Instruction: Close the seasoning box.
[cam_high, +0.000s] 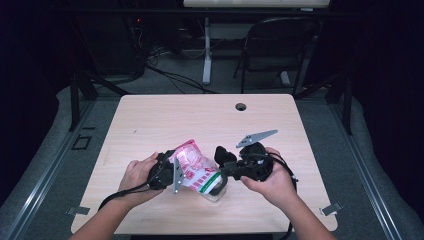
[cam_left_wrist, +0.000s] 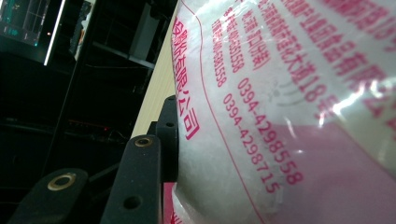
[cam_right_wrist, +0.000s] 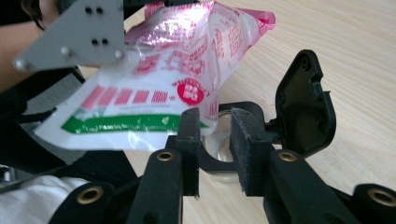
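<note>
Two tongs meet over the near middle of the worktop (cam_high: 150, 120) in the high view. The left tongs (cam_high: 172, 172) hold a pink-and-white printed bag (cam_high: 192, 162) from its left side, tilted so that its lower end points down to the right. Under that end stands a small clear container (cam_high: 216, 192), and the right tongs (cam_high: 225, 167) sit just beside it, with a black flip lid (cam_high: 222, 155) raised above.

In the left gripper view the bag (cam_left_wrist: 289, 107) lies pressed against the inside of the one black jaw that can be seen, its red print running close past the lens. The jaw bears on the film, so I judge these tongs closed on the bag, though the second jaw is hidden behind it.

In the right gripper view the jaws of the right tongs (cam_right_wrist: 215, 154) stand narrow around a black ring handle at the rim of the container (cam_right_wrist: 219, 144), and they appear to clamp it. The lid (cam_right_wrist: 306, 109) hangs open to the right, and the bag's (cam_right_wrist: 154, 88) green-striped end hangs just above the container's mouth.

The step in hand looks like pouring the bag's contents into the container. The next move likely calls for tipping the bag further while the right tongs steady the container; whether the bag's end is cut open cannot be told.
</note>
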